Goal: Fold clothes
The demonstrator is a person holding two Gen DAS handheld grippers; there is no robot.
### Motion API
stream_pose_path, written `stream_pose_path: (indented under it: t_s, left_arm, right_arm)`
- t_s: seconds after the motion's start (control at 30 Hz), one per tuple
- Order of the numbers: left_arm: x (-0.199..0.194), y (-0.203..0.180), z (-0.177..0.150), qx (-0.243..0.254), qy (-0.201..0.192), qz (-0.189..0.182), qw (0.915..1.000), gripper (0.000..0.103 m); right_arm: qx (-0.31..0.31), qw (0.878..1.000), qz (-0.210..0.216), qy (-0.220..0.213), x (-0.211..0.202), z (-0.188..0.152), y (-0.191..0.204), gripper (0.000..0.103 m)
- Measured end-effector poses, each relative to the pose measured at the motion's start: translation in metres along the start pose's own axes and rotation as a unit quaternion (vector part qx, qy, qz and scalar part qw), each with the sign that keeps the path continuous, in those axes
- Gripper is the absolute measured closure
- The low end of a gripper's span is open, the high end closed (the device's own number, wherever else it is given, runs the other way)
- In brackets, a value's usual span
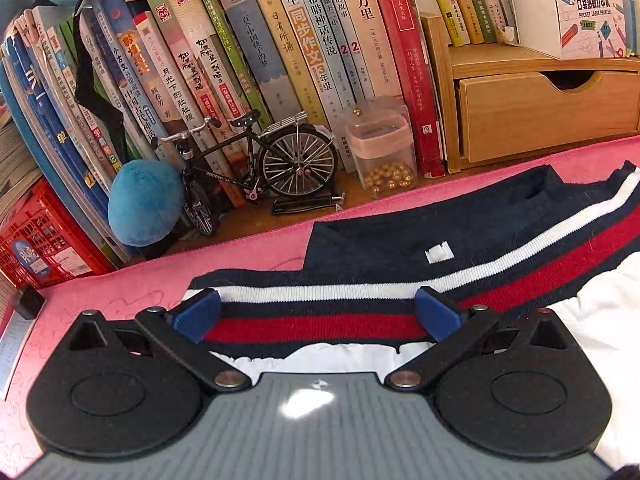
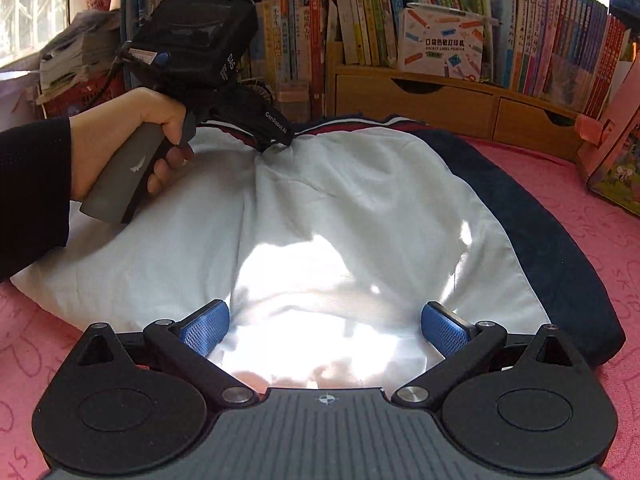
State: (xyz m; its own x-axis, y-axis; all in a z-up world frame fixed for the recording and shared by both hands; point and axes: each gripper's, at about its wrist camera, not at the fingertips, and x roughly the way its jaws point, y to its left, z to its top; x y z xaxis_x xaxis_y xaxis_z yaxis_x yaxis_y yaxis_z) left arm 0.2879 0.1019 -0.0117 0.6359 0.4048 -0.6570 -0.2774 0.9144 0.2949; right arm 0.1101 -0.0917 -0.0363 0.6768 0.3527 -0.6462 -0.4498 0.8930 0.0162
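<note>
Books line the shelf behind a pink table where the jacket lies white lining up. Its striped hem sits between the wide-open left gripper, while the right gripper, also wide, hovers over the near edge. Only the right view shows the hand holding the left gripper.

Soft knit cloth on the striped collar; smooth thin white cloth on the jacket lining. Fuzzy pink cloth on the table. Matt black plastic, bumpy blue pads.
</note>
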Motion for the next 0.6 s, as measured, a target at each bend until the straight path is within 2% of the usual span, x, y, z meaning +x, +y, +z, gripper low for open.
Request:
stream_pose_path:
  t_s: [0.07,0.1,0.23,0.4,0.47,0.6]
  left_arm:
    - [-0.001,0.002,0.004,-0.001,-0.007,-0.005,1.0,0.0]
    - [-0.001,0.004,0.006,-0.002,-0.01,-0.007,0.9999,0.003]
    - [-0.04,0.015,-0.011,0.0,-0.038,-0.078,0.9962,0.004]
    - [-0.097,0.032,-0.055,0.059,-0.049,-0.17,0.9825,0.004]
    - [-0.109,0.033,-0.072,0.09,-0.032,-0.197,0.9757,0.004]
    - [-0.106,0.011,-0.09,0.149,-0.026,-0.181,0.9718,0.001]
  right_arm:
    - [0.0,1.0,0.0,0.0,0.0,0.0,0.0,0.0]
    - [0.001,1.0,0.001,0.0,0.0,0.0,0.0,0.0]
    - [0.002,1.0,0.001,0.0,0.0,0.0,-0.001,0.0]
    - [0.003,1.0,0.001,0.0,0.001,0.0,-0.001,0.0]
    - [0.003,1.0,0.001,0.0,0.001,0.0,-0.001,0.0]
    - [0.003,1.0,0.001,-0.001,0.002,0.0,-0.001,0.0]
